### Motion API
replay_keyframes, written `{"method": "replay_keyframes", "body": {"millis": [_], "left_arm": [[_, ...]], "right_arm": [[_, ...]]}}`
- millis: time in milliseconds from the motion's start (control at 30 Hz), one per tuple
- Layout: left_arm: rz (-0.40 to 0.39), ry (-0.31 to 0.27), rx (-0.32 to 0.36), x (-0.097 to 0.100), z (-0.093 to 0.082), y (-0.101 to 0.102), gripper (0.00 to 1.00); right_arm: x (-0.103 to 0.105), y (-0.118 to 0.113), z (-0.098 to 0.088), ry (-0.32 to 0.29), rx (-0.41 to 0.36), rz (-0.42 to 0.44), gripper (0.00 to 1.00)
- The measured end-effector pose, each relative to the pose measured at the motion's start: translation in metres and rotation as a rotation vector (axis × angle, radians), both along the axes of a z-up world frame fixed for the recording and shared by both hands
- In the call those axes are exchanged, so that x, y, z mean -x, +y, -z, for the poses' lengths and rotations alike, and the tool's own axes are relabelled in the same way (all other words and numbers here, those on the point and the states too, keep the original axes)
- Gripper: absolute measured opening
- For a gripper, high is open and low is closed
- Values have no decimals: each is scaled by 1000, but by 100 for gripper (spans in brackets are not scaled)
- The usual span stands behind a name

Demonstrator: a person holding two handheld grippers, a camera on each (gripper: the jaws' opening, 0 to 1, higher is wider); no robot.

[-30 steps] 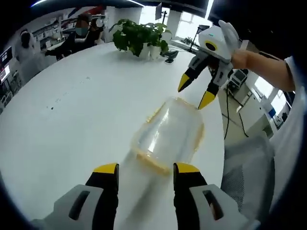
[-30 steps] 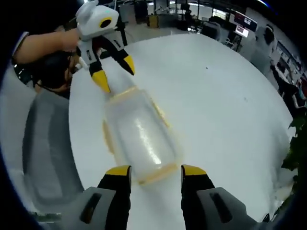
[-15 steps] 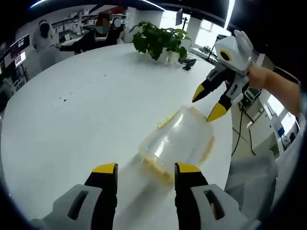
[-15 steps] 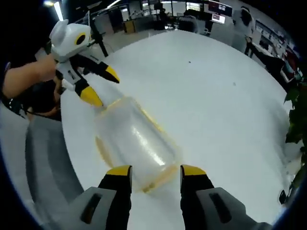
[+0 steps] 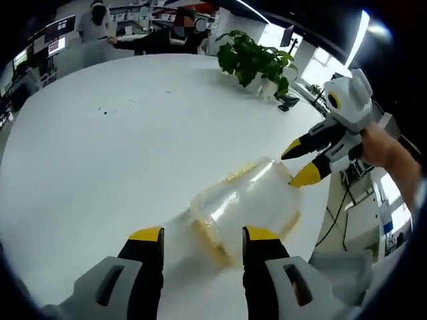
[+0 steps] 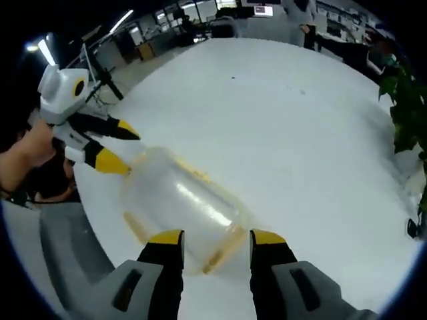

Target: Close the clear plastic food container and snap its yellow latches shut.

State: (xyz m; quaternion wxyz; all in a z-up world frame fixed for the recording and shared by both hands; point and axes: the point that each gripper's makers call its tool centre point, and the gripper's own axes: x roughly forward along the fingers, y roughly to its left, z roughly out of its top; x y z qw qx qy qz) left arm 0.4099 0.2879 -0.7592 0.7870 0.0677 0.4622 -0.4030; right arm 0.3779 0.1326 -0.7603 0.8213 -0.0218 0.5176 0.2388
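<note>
At the bottom of the left gripper view, the left gripper (image 5: 200,235) stands with its two yellow-tipped jaws parted and nothing between them, the gap facing one short end of the one clear plastic food container (image 5: 245,203). That container lies on the round white table (image 5: 120,140), its lid down on the tub and yellow trim showing along its edges; whether any latch is snapped cannot be told. At its far end the right gripper (image 5: 301,162) comes in from the right, held by a hand (image 5: 390,153), its two jaws spread apart with one yellow tip touching or just beside the container's corner. From the right gripper view the same holds mirrored: the right gripper (image 6: 210,237) is spread with an empty gap at the container's (image 6: 180,210) near end, and the left gripper (image 6: 115,148) sits open at the far end. Further out, one potted plant (image 5: 257,61) stands at the table's far edge, and two people (image 5: 177,30) sit at desks beyond it.
</note>
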Motion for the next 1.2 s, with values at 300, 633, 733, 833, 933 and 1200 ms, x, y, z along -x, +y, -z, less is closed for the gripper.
{"method": "replay_keyframes", "body": {"millis": [300,633,733,833,933,1200], "left_arm": [[-46,86,21,18,13,-10,42],[-40,120,37,22,15,-14,35],[-37,109,40,23,15,-14,34],[-41,111,42,23,15,-15,33],[-38,122,46,23,16,-15,31],[-57,148,90,22,18,-19,30]], "right_arm": [[7,1,13,88,-60,126,35],[12,3,18,144,-126,177,35],[12,5,17,143,-123,153,33],[12,5,17,143,-125,139,32],[12,6,18,152,-115,138,29],[14,7,21,169,-109,145,30]]}}
